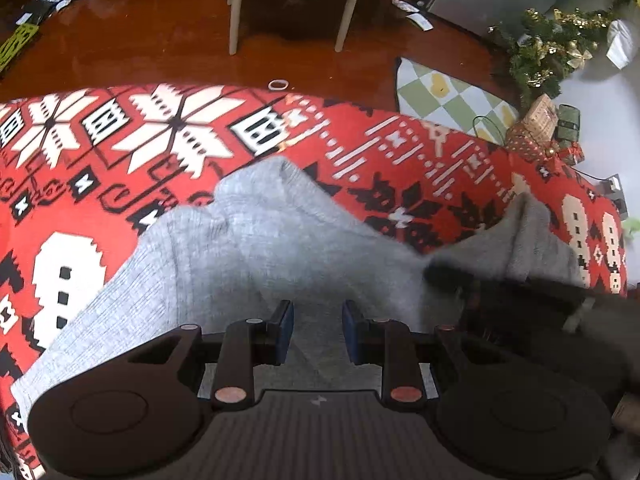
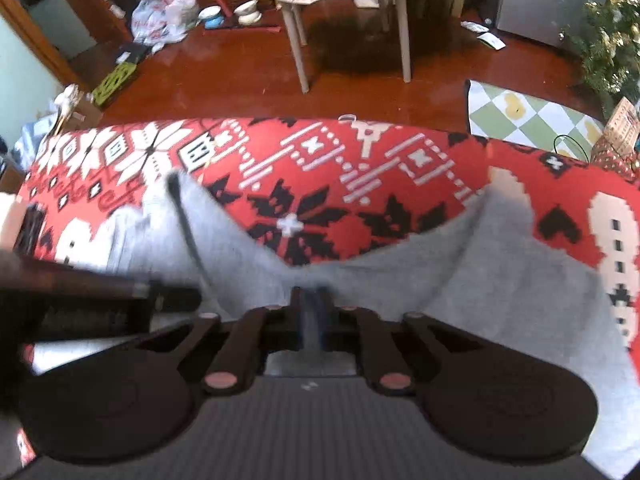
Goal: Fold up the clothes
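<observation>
Item one: grey knitted garment [image 1: 256, 248], lying rumpled on my red, white and black patterned blanket [image 1: 120, 140]. It occupied the near part of the blanket, directly under and ahead of both my grippers. Two peaks of cloth stood raised, one towards the left and one towards the right, with a dip of bare blanket between them.

Item two: my left gripper [image 1: 318, 330]. Its jaws stood apart, blue pads facing each other across a gap, with the grey knit showing through that gap. Nothing was clamped between them; they sat low over the cloth.

Item three: my right gripper [image 2: 311, 316]. Its jaws were drawn close together, nearly touching, at the dip in the garment's edge. A blurred strip showed between the pads; it looked like a pinch of the grey cloth, though motion blur kept this from being certain. In the left wrist view this gripper appeared as a dark blurred shape at the right, against the raised right-hand peak.

Item four: surroundings, beyond the blanket's far edge. Red-brown floor [image 1: 160, 40]. Pale chair [image 2: 352, 20] with light clothing heaped on its seat. Green and white chequered mat [image 1: 448, 96]. Small decorated tree [image 1: 552, 48] with wrapped parcels [image 1: 548, 128] beside it. Bowls [image 2: 230, 14] and plastic bags [image 2: 164, 16] on the floor at far left.
</observation>
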`<state>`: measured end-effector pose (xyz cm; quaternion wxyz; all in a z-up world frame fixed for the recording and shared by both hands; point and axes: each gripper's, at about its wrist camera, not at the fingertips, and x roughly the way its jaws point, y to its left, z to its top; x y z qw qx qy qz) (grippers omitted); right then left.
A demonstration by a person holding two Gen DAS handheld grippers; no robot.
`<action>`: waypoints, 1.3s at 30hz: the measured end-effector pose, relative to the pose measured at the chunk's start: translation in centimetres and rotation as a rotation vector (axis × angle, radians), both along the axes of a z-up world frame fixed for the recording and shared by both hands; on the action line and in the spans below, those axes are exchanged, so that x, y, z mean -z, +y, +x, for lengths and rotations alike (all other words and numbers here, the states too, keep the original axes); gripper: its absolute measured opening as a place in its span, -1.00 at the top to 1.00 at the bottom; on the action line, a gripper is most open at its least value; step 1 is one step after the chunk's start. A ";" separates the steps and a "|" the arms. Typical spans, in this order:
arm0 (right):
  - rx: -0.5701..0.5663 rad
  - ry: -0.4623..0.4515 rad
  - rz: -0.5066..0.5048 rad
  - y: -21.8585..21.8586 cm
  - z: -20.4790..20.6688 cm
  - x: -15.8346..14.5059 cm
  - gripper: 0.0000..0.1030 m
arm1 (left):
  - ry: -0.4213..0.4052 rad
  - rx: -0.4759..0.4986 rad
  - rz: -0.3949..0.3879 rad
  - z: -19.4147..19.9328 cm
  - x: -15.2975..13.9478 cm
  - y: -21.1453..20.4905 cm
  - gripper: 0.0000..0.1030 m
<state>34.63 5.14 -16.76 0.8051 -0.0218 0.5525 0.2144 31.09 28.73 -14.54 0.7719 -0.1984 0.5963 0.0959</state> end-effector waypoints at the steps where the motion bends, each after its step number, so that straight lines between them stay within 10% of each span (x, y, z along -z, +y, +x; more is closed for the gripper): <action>1: 0.015 -0.016 0.002 0.2 0.2 0.0 0.99 | 0.003 -0.006 -0.004 -0.1 0.1 0.1 0.50; 28: -0.062 0.016 0.189 4.0 -0.2 -4.2 0.80 | -0.013 -0.153 0.066 -2.7 0.4 8.6 0.70; 39: -0.170 0.023 0.145 12.8 0.4 0.6 0.96 | -0.019 -0.168 0.012 -4.2 0.5 10.5 0.71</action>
